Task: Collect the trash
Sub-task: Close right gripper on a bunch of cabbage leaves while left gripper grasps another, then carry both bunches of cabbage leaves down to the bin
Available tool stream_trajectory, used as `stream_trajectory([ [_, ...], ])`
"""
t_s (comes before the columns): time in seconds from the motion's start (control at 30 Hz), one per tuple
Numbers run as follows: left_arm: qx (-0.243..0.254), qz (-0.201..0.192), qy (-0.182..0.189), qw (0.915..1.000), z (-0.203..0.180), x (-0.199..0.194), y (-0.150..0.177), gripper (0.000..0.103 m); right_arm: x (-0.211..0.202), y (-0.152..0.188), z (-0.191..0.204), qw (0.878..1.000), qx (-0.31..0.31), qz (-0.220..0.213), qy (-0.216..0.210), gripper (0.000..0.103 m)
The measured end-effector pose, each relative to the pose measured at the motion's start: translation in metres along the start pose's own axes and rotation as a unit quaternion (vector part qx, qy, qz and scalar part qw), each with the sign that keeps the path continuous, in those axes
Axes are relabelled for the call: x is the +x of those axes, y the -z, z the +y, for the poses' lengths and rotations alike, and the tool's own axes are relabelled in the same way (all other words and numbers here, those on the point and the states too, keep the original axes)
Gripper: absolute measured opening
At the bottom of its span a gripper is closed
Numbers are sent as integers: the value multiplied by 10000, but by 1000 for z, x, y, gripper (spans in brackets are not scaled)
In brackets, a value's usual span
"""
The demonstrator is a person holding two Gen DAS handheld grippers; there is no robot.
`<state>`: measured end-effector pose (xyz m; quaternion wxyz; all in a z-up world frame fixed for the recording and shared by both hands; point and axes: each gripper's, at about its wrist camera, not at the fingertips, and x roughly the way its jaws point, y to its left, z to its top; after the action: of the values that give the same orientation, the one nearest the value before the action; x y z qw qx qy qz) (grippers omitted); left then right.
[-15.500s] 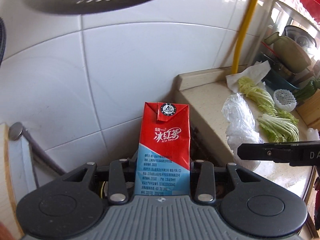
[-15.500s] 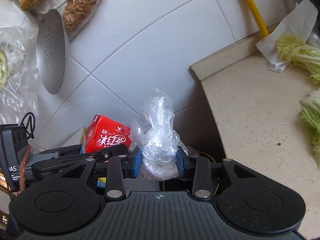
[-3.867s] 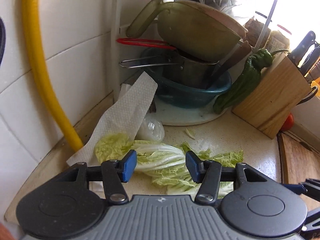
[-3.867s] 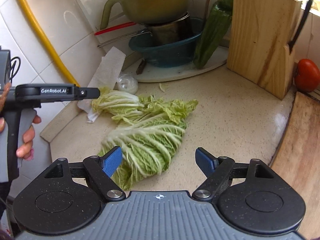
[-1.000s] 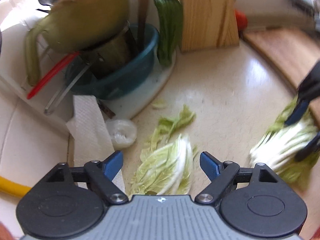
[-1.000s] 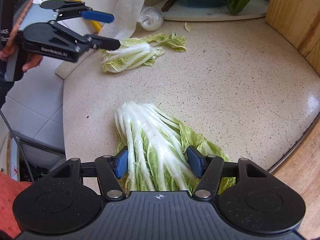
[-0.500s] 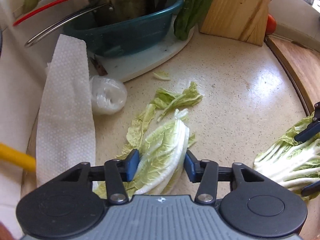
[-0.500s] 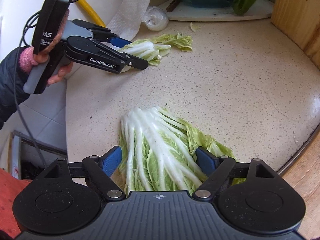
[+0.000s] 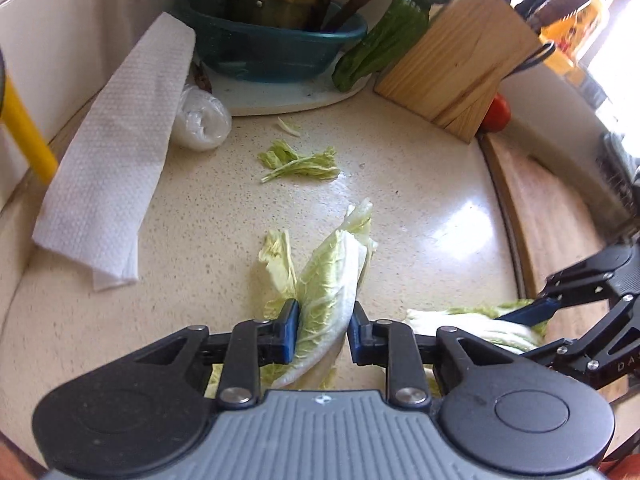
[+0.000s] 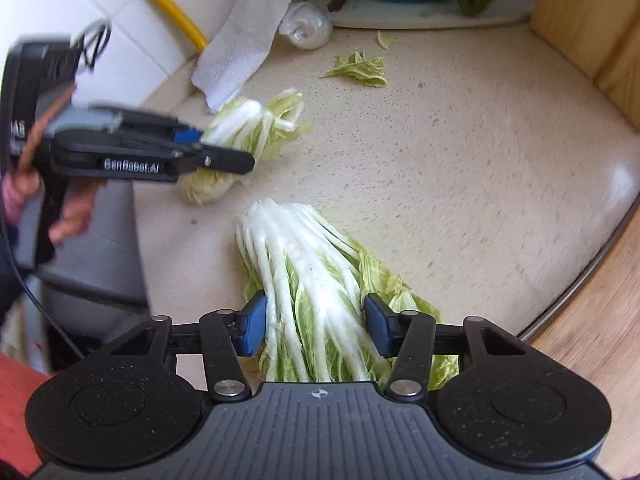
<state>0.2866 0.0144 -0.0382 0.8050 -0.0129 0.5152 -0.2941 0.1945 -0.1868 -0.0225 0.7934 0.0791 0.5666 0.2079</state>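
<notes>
A: From the left wrist, the left claw has just been closing and its blue pads now press both sides of a small bundle of pale green cabbage leaves on the speckled beige bench. This bundle lies nearer the camera than the wooden knife block.

B: The right wrist sees that same bundle side-on, pinched at its white stalk end, with a hand on the grip. It cuts the block off at the frame edge.

A: And the right claw?

B: Its jaws have just been closing too. The pads press against a larger bunch of white-ribbed cabbage leaves, which lies on the bench, nearer the camera than the block.

A: My view catches only the tip of that bunch. It alone shows a red tomato just beside the block and a long green pepper leaning next to it.

B: Both show the white paper towel and a loose torn green leaf scrap, well apart from the block.
</notes>
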Motion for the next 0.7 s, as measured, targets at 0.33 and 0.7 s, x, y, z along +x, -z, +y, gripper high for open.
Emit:
stream_trajectory([
  [0.33,-619,-577,83,9964,2,-47,29,21,-14,23,-22,9830,1295,-674,-1110,59],
  [0.7,-1375,-1325,-143,9815,-20,-82,56,21,-17,20,-49,9633,1519,-1130,-1905,59],
])
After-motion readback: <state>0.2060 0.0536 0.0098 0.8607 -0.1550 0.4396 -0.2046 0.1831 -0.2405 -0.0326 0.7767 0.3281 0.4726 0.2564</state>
